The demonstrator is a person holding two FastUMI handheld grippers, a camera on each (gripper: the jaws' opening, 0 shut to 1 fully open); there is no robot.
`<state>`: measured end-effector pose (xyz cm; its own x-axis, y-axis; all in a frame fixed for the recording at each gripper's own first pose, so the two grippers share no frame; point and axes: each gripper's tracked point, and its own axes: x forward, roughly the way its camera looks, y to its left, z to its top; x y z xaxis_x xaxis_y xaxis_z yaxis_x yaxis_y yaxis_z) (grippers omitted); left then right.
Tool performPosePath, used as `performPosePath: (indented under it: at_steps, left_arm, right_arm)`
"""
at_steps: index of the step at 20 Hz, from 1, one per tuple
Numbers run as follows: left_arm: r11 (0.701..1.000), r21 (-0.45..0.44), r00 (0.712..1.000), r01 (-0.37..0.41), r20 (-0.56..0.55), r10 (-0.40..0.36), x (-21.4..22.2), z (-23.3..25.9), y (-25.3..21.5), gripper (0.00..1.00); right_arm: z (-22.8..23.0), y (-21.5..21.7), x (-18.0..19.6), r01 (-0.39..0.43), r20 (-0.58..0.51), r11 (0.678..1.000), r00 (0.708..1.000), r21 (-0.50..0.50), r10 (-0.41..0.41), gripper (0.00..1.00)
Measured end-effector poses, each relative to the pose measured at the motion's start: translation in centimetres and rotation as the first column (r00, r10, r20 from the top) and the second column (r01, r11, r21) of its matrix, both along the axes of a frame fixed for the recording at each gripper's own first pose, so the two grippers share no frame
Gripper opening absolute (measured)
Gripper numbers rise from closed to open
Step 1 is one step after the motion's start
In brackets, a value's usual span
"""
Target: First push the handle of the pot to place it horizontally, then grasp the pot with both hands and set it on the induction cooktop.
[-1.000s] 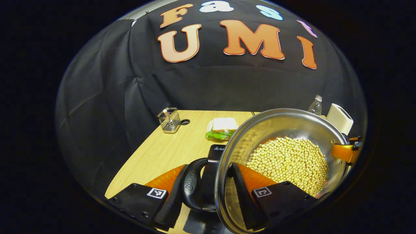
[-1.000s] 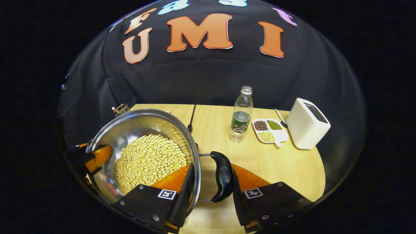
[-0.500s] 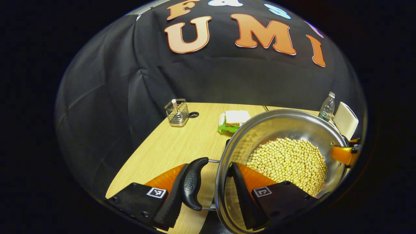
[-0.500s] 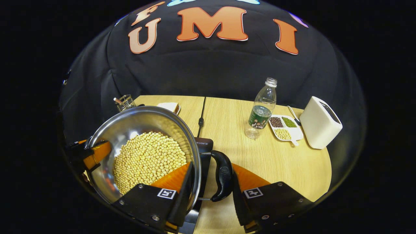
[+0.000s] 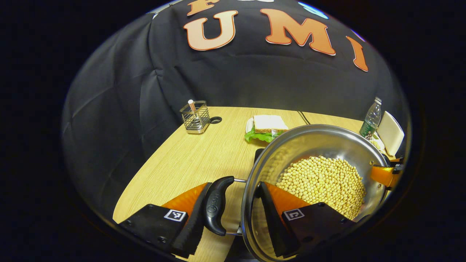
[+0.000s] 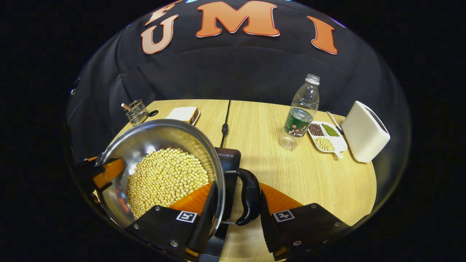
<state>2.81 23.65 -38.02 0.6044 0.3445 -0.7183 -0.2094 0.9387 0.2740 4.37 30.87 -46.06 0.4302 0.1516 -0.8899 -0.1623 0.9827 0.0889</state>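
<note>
Flanking the pot (full of beans), both tongs clench rim and handles; bottle, toaster, and sandwich dot the wooden table.

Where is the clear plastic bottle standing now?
In the right gripper view, the clear plastic bottle stands upright at the table's far right, beside the white divided dish of beans.
</note>
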Motion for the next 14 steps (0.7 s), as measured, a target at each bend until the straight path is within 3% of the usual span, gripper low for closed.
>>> performPosePath:
  at_steps: [4,7,9,11,14]
  left_arm:
    - [1.0,-0.005,1.0,0.005,0.011,-0.005,0.0,-0.3,-0.1,0.86]
    - [1.0,0.024,1.0,0.015,0.024,-0.016,0.0,0.9,0.6,0.88]
    - [0.999,0.036,0.998,0.025,0.056,-0.027,0.3,2.3,0.6,0.95]
    - [0.997,0.074,0.993,0.017,0.112,-0.025,0.7,4.4,0.8,0.96]
    - [0.99,0.142,0.974,-0.006,0.226,-0.026,1.2,10.0,0.1,1.0]
  right_arm:
    - [0.1,0.3,-0.2,-0.004,0.001,1.0,1.0,0.023,0.004,0.65]
    - [1.9,-1.5,1.6,-0.045,0.078,0.999,0.996,0.014,0.044,0.71]
    - [3.9,-3.0,1.4,-0.084,0.131,0.996,0.988,-0.018,0.086,0.79]
    - [6.9,-3.4,0.6,-0.099,0.217,0.995,0.971,-0.032,0.103,0.86]
    - [12.6,-5.8,0.8,-0.109,0.368,0.993,0.922,-0.048,0.119,0.94]
